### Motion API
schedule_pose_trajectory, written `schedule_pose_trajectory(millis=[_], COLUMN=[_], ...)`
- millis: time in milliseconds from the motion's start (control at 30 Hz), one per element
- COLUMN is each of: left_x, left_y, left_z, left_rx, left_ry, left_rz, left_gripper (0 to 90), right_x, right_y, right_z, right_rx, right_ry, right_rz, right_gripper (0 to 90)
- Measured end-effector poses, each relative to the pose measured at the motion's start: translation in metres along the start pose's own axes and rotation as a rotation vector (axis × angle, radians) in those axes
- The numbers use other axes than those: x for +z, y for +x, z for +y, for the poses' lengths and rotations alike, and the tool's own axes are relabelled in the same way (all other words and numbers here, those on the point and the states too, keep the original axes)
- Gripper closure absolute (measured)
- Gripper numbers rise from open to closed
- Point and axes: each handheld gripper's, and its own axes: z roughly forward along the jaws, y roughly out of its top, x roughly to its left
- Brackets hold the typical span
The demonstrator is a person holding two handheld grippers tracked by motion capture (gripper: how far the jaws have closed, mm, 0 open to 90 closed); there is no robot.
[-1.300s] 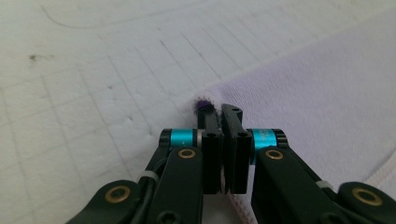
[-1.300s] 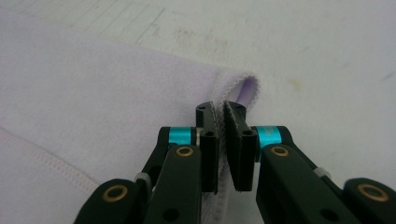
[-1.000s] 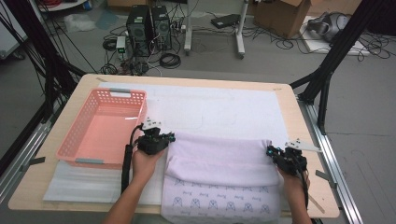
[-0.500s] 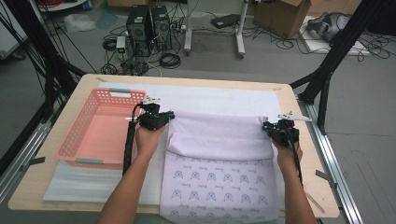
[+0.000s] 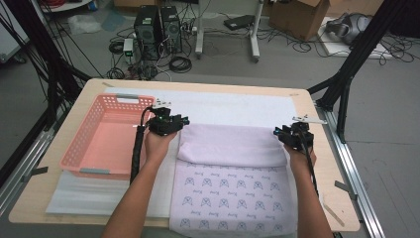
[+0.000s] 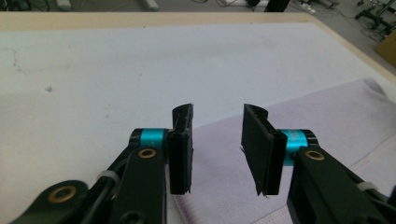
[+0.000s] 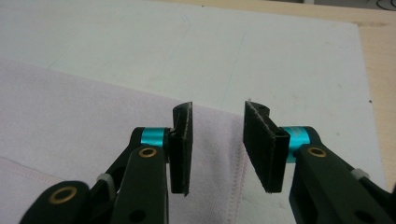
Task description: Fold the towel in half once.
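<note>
Since a second ago: folded edge of lavender cloth [image 5: 232, 145] carried away from the near edge of the table [image 5: 317, 101] toward its middle, more of the patterned underside bared behind it. Jaws of both grippers just been opening; nothing between them now, cloth lying flat beneath.

Left gripper [image 5: 168, 123] released, parked over the fold's left corner, beside the pink basket [image 5: 106, 141] at the table's left edge. In the left gripper view, left gripper [image 6: 217, 140] gaping, cloth [image 6: 327, 121] under and right of the jaws, white mat [image 6: 116, 79] beyond.

Right gripper [image 5: 295, 135] released likewise, at the fold's right corner near the table's right edge. In the right gripper view, right gripper [image 7: 218, 140] straddling the stitched hem of the cloth [image 7: 93, 116], not pinching it.

Judgement: one gripper at each corner to keep the fold line straight and parallel to the far edge; let go together so the flap settles square. Basket close at left, probably destination for the finished bundle. Further folding likely needed.
</note>
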Motion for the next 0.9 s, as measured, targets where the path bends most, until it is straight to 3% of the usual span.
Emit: schedule_pose_trajectory(millis=[167, 267, 433, 600, 667, 767, 900], left_x=[-0.008, -0.012, -0.012, -0.013, -0.012, -0.014, -0.013], left_y=[-0.003, -0.006, -0.007, -0.009, -0.012, -0.016, -0.014], left_z=[0.001, -0.006, -0.015, -0.028, -0.031, -0.038, -0.050], left_rx=[0.002, -0.002, -0.006, 0.006, 0.033, 0.057, 0.052], left_ry=[0.010, -0.022, 0.004, 0.053, 0.108, 0.115, 0.162], left_rz=[-0.034, -0.028, -0.036, -0.050, -0.046, -0.037, -0.015], left_gripper=[59.3, 60.1, 59.8, 54.2, 50.3, 52.1, 52.5], right_x=[-0.009, -0.013, -0.018, -0.021, -0.021, -0.020, -0.020], right_y=[-0.003, -0.003, -0.004, -0.003, -0.002, -0.001, -0.004], right_z=[0.001, 0.001, 0.000, -0.007, -0.011, -0.018, -0.026], right_rx=[0.014, 0.011, 0.019, 0.003, -0.013, -0.027, -0.020], right_ry=[-0.008, -0.004, 0.007, 0.049, 0.063, 0.089, 0.108], right_rz=[0.018, 0.037, 0.061, 0.112, 0.128, 0.135, 0.131], right_gripper=[61.1, 60.8, 59.7, 58.1, 58.3, 60.5, 62.0])
